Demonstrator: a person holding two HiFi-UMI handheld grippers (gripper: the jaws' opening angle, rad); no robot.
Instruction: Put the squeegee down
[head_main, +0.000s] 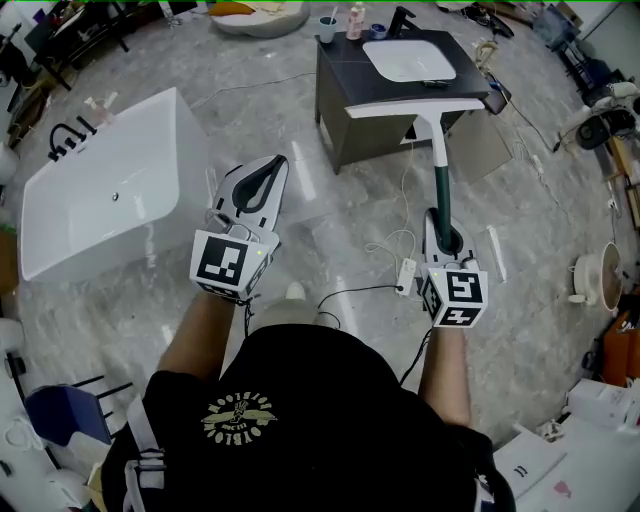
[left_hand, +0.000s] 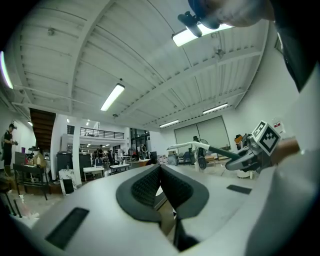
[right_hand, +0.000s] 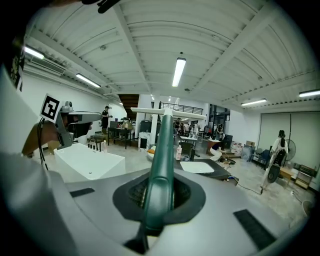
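One green-handled, white-bladed squeegee (head_main: 440, 178)

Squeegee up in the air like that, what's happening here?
A person holds a gripper in each hand. The right gripper is clamped on the dark green handle of a squeegee, holding it off the floor in front of a dark vanity with a sink. It isn't set down yet. The left gripper is shut and empty.
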